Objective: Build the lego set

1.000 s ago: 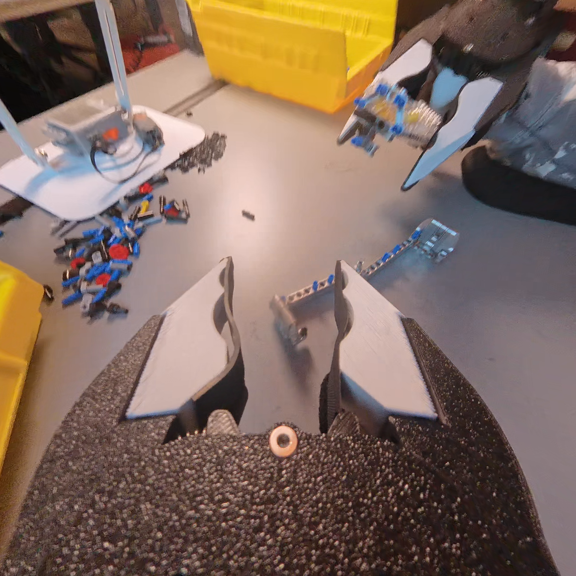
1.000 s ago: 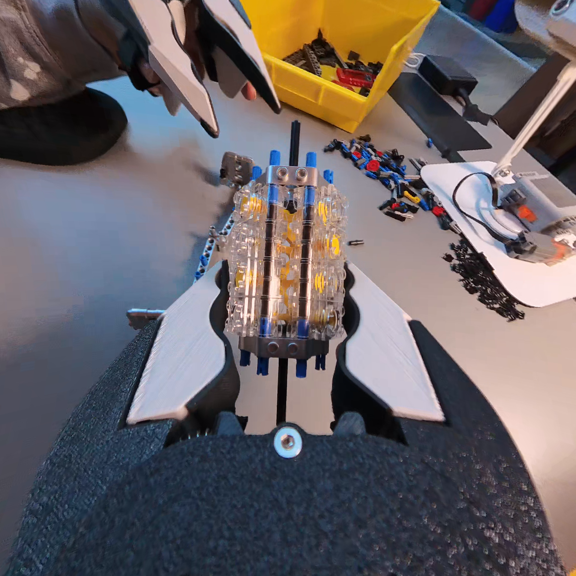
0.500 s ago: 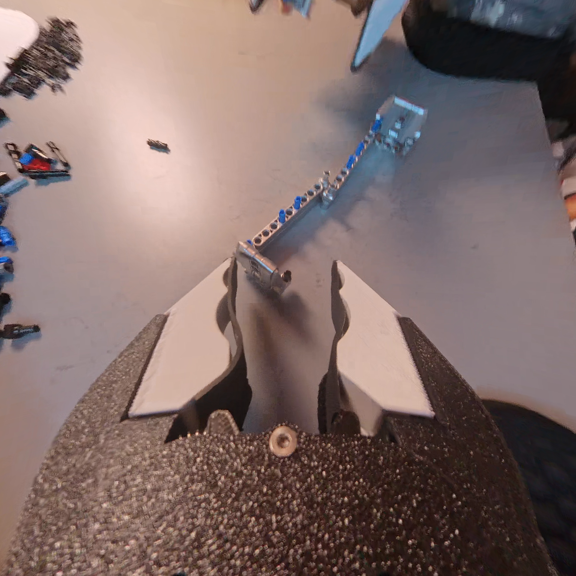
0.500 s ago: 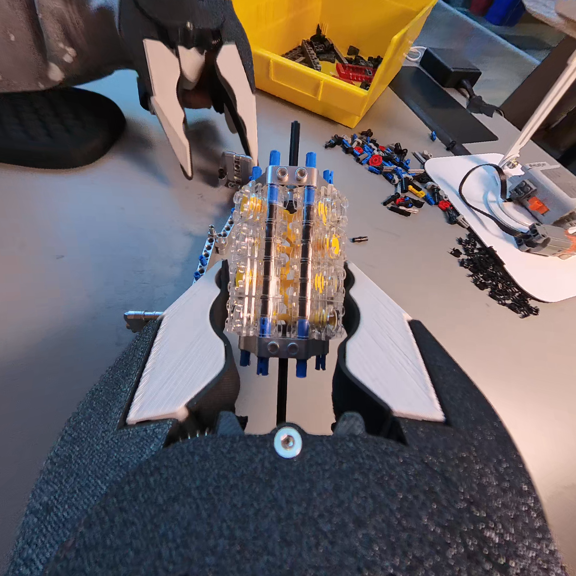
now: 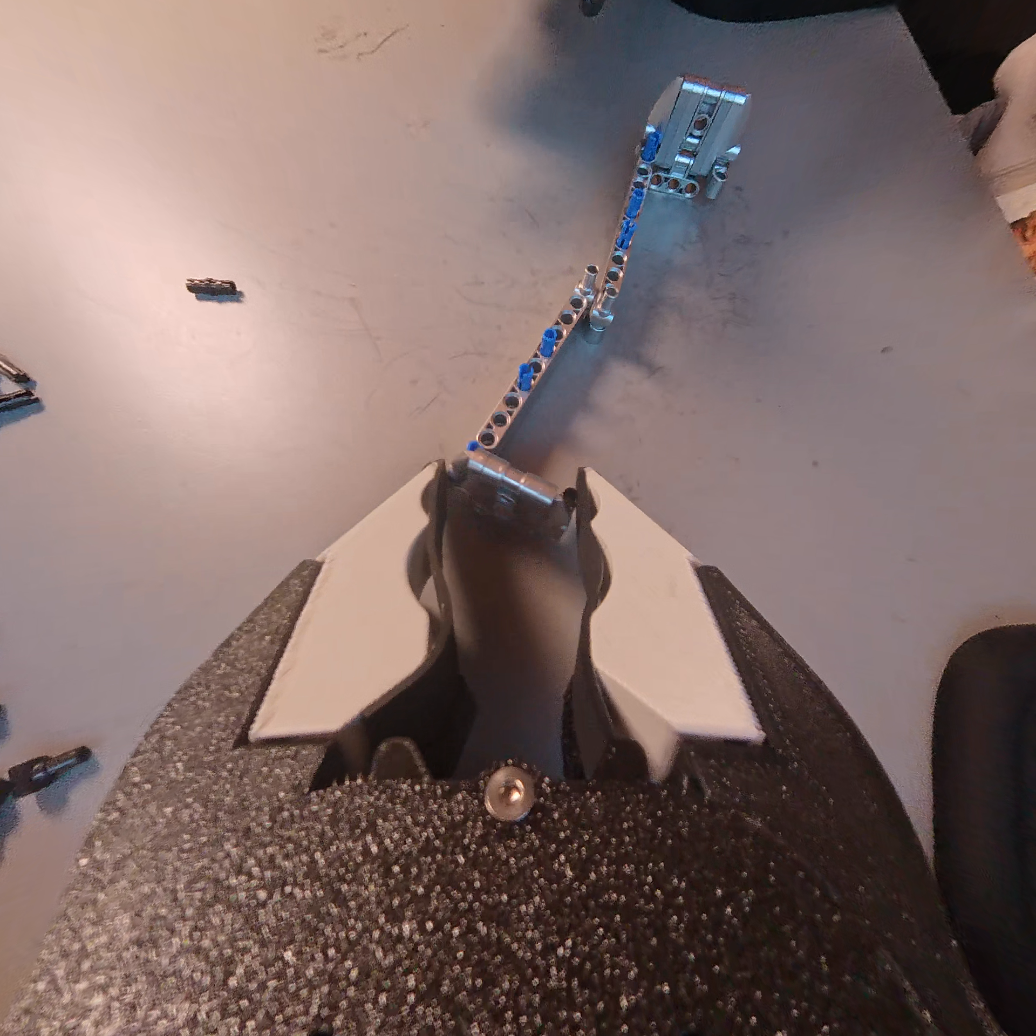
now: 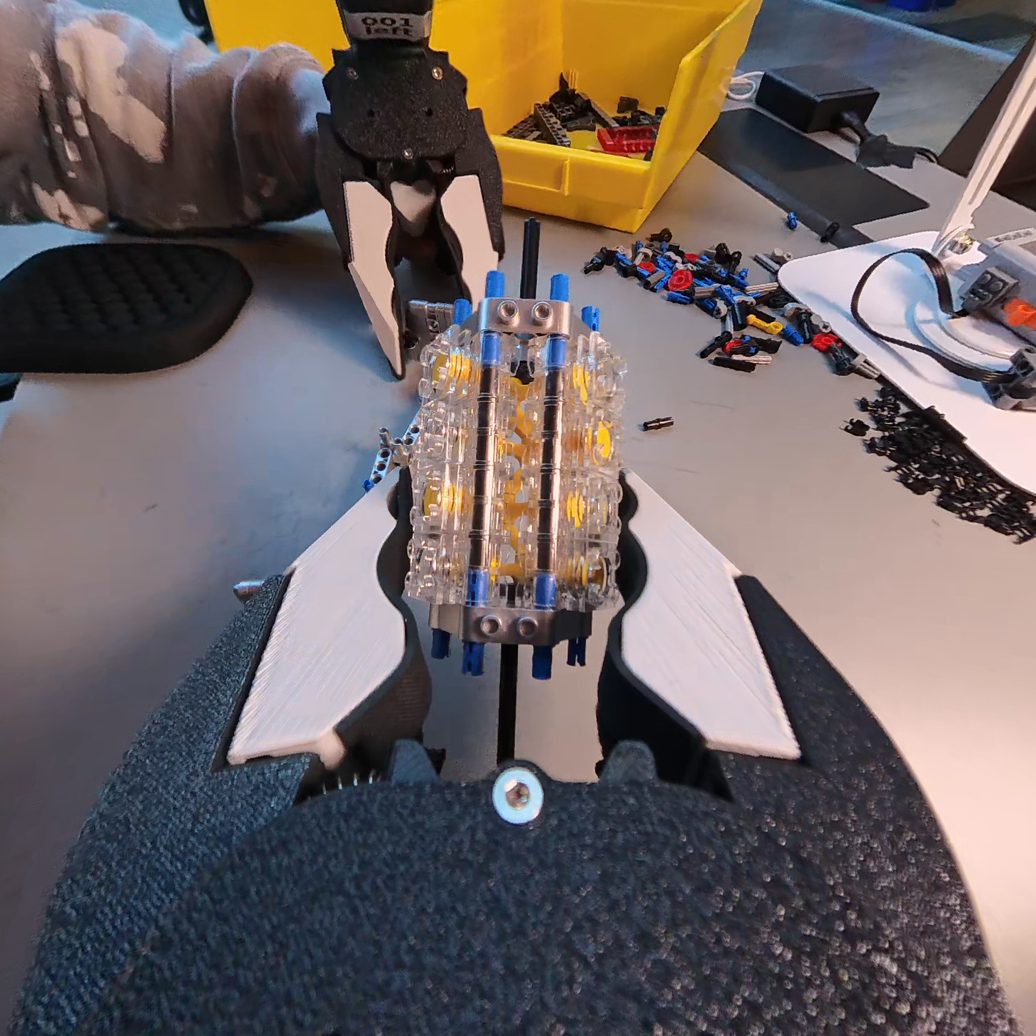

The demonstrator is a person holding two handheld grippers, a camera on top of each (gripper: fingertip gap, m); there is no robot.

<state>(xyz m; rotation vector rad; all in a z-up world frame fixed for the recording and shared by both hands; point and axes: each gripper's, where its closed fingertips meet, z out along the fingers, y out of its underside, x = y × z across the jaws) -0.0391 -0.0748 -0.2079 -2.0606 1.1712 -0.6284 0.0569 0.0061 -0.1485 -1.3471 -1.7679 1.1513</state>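
Since a second ago the left gripper (image 5: 510, 488) has dropped to the surface (image 5: 224, 168), its open jaws straddling the near end block of the grey beam (image 5: 552, 347), which runs toward upper right, while the right gripper (image 6: 513, 504) stays clamped on the clear engine (image 6: 516, 471).

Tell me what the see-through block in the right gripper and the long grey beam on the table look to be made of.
See-through block: clear, glossy moulded plastic by the look, with yellow parts showing through and glints on its ribs. It sits clamped in the right gripper.
Long grey beam: light grey plastic with a row of round holes and blue pins; its sheen could suggest metal.
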